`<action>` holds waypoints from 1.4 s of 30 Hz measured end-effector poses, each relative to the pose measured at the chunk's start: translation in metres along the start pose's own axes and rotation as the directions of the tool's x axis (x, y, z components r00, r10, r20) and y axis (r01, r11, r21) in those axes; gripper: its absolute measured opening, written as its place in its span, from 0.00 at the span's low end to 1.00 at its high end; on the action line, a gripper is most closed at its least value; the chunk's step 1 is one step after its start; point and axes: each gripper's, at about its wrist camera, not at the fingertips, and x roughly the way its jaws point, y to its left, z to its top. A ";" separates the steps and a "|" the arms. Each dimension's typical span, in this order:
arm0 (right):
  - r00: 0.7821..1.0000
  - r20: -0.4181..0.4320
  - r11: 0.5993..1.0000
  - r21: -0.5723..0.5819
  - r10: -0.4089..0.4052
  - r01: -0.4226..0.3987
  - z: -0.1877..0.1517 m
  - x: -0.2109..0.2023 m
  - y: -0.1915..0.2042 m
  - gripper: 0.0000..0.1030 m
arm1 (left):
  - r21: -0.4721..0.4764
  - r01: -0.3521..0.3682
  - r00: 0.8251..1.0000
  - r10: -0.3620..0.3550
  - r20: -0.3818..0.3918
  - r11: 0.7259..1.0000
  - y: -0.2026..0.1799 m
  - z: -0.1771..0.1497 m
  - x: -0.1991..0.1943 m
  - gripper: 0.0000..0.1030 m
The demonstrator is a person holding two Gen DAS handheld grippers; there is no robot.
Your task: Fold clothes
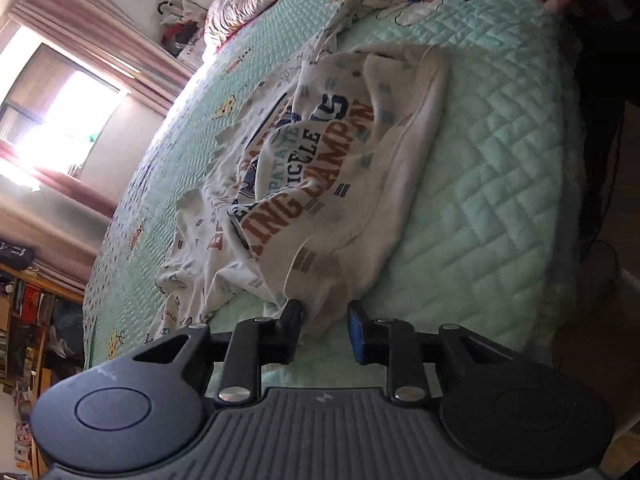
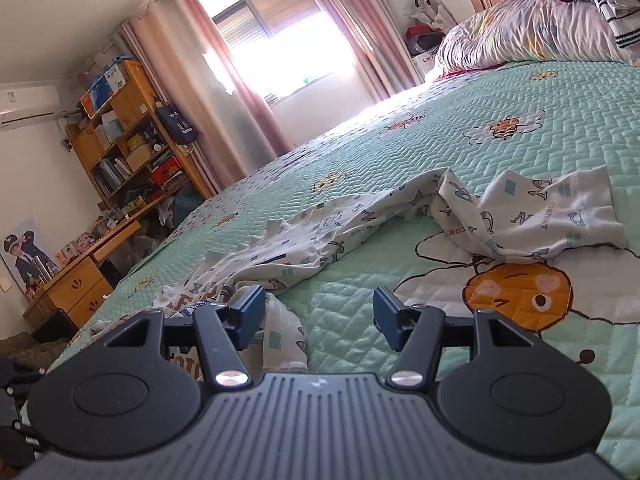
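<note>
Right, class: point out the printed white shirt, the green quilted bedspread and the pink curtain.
printed white shirt [image 1: 320,168], left wrist view, on the lettering across its chest.
green quilted bedspread [image 1: 500,152], left wrist view, on a bare quilted patch beside the shirt.
pink curtain [image 2: 224,92], right wrist view, on the drape left of the window.

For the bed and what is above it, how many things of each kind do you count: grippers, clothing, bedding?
Grippers: 2, the left gripper and the right gripper
White printed clothing: 1 heap, pieces not separable
Green quilt: 1
Floral duvet: 1
Total: 5
</note>
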 end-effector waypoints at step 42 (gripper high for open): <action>0.985 -0.156 0.672 -0.722 0.076 -0.166 -0.031 -0.027 0.090 0.68 | -0.017 0.101 0.995 -0.100 0.020 0.995 -0.014 -0.013 -0.005 0.47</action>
